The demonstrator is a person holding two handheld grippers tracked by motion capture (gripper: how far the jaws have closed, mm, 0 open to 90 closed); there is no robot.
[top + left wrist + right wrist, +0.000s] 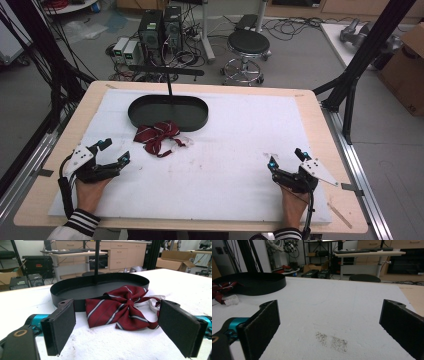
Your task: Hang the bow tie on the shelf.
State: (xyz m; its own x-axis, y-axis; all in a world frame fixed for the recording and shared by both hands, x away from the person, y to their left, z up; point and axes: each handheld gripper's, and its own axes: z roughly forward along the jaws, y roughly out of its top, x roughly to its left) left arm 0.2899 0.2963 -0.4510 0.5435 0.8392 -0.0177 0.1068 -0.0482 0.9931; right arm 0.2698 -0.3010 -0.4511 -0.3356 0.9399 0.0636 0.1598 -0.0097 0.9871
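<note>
Bow tie (157,137) on white mat, touching near wall of black oval tray (150,119). Left gripper (114,152) spread wide, aimed at it; right gripper (285,157) spread wide, well apart. Risk: snagging trailing strap (153,305), dragging fabric crooked.

A black stool (248,44) and computer towers (161,27) stand beyond the table (310,107).
</note>
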